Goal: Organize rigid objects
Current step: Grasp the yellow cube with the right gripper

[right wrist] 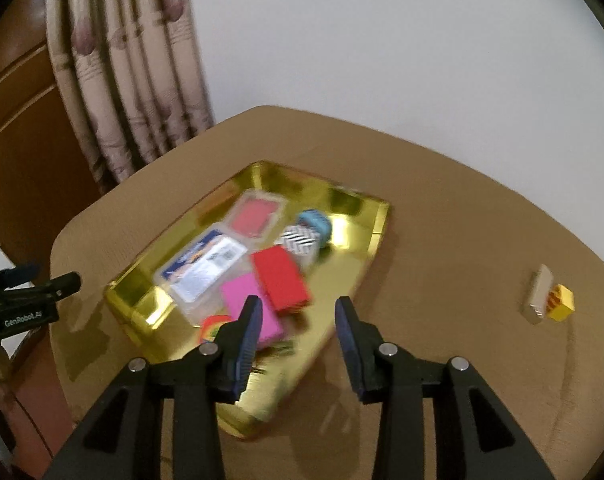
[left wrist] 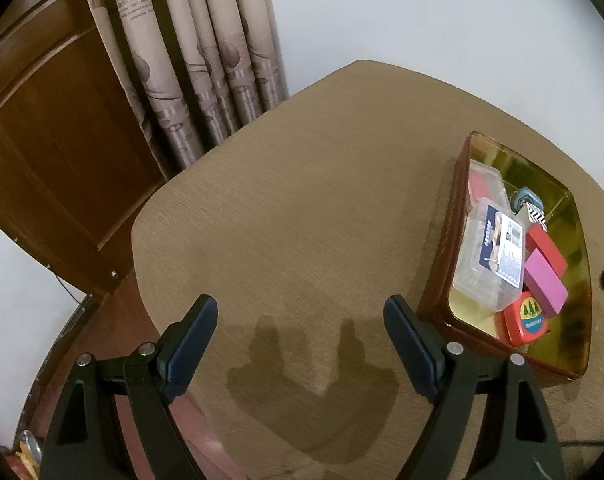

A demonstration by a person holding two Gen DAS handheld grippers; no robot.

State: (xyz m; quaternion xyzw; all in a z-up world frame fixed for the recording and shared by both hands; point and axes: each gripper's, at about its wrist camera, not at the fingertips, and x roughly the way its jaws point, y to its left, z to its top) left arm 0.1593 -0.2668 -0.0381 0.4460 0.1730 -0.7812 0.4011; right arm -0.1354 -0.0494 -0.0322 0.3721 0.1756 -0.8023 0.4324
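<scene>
Blurred gold tray (right wrist: 341, 200), red tape measure (right wrist: 214, 326) half-hidden

- The left wrist view looks steeply down over a brown table (left wrist: 302, 208) from near its close edge, facing a curtain (left wrist: 190, 60) and a wooden door (left wrist: 50, 140) — a gold tray (left wrist: 453, 216) sits off at its right.
- The right wrist view hangs just above that tray (right wrist: 377, 224), nearer, angled down toward the same curtain (right wrist: 114, 72); it is blurred.
- Both share the table, tray and curtain — the right view also catches the left gripper (right wrist: 50, 280) at its left edge.
</scene>
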